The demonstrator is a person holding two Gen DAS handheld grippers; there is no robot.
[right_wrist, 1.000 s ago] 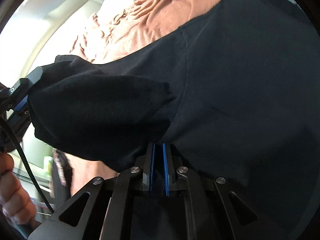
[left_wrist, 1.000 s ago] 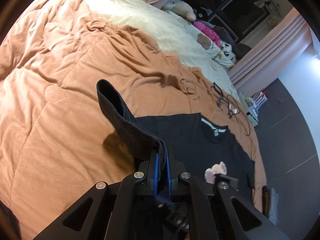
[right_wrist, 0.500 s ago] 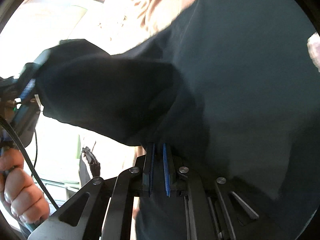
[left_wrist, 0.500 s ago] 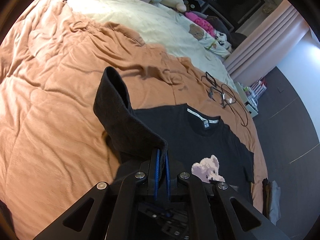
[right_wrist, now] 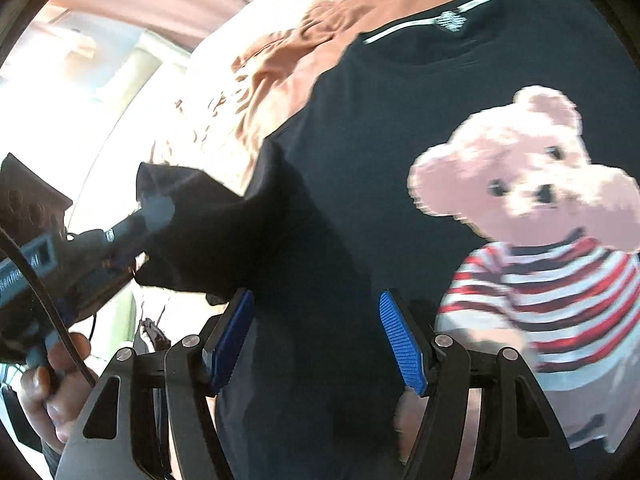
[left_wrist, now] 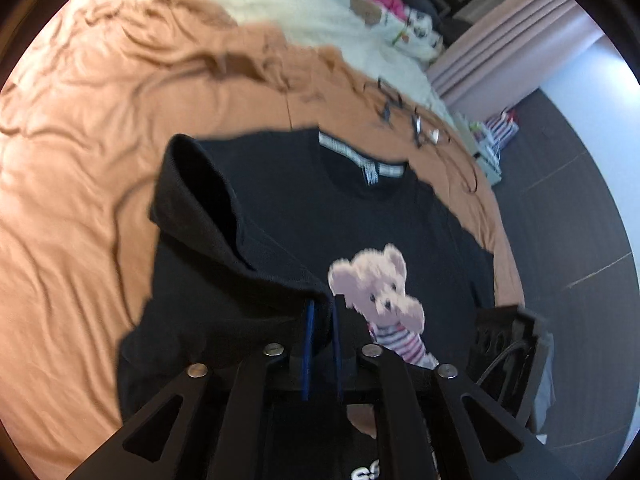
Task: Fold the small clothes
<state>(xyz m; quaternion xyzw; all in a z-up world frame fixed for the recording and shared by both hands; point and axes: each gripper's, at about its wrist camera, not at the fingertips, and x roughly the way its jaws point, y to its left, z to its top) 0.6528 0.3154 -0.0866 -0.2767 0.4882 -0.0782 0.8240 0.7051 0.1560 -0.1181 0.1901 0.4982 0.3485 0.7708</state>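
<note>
Since a second ago, the right gripper (right_wrist: pixel 316 336) has let go and now gapes empty over the black teddy-bear T-shirt (left_wrist: pixel 360 240) lying on the orange duvet (left_wrist: pixel 80 160). Left gripper (left_wrist: pixel 320 320) stays clamped on the lifted sleeve (left_wrist: pixel 200 208), mid-fold. Next, I judge, lay that sleeve across the chest and release.

No writing can be read with certainty. The neck label (left_wrist: pixel 371 169) of the black T-shirt (left_wrist: pixel 400 232) carries print too blurred to make out, and white letters (left_wrist: pixel 365 473) at the shirt's lower edge are cut off.
</note>
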